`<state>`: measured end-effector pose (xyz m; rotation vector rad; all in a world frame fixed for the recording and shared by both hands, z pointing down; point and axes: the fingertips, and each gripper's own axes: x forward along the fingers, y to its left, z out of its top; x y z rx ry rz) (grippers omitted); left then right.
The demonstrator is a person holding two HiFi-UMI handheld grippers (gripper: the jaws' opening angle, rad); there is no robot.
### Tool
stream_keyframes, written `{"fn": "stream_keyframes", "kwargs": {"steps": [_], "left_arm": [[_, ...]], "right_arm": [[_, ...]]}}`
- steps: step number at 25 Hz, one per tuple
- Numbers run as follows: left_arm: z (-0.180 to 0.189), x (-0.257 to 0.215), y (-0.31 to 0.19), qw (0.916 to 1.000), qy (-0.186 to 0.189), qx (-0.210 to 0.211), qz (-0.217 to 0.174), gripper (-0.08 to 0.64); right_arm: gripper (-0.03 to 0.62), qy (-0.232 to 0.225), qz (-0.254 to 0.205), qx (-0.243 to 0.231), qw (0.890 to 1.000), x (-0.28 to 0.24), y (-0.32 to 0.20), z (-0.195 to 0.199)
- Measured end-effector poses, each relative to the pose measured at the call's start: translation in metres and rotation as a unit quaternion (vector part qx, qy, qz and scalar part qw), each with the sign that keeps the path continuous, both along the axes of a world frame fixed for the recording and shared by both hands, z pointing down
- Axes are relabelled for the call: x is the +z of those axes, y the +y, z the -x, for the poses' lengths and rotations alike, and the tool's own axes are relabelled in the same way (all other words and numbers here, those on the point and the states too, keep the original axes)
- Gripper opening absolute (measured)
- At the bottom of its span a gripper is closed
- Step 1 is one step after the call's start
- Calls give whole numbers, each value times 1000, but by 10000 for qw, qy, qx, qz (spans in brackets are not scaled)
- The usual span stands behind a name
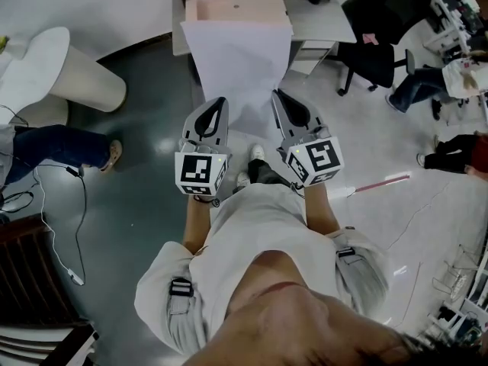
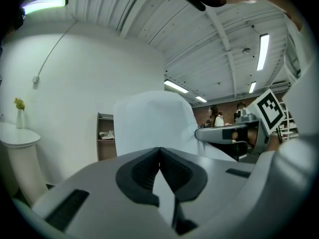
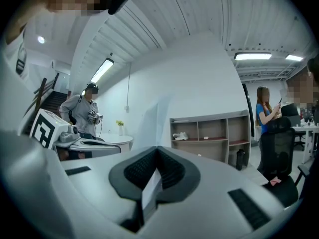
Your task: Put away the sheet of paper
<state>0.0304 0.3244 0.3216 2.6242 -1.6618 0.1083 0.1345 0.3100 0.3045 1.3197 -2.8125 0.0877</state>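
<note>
white paper [image 1: 242,67], left claw [image 1: 220,101] and right claw [image 1: 277,95] grey with black-and-white markers [image 1: 200,169], floor [image 1: 145,204] dark green

Person wears a pale grey loose fabric top [image 1: 255,219] with wide short sleeves. Each sleeve has a small black buckle strap [image 1: 181,287], lower left and lower right of centre. Dark trouser leg [image 1: 268,174] and white shoe [image 1: 258,152] at mid frame. Left gripper [image 1: 220,101]: smooth light grey plastic shell tapering to a point, dark grey inset, black ribbed pads [image 2: 142,171]. White cube with black square markers [image 1: 201,171] at its rear. Right gripper [image 1: 277,95] has the same build, with its own black-and-white marker cube [image 1: 316,161].
</note>
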Motion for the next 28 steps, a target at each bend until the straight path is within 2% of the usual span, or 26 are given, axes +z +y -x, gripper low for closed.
{"fn": "stream_keyframes", "kwargs": {"steps": [12, 28], "left_arm": [[-4, -3, -77, 9992, -25, -395, -3, 18], [-16, -3, -133, 9978, -80, -650, 35, 18]], "right_arm": [[20, -45, -20, -350, 9994, 2, -86, -4], [20, -68, 15, -562, 9984, 9, -147, -15]]}}
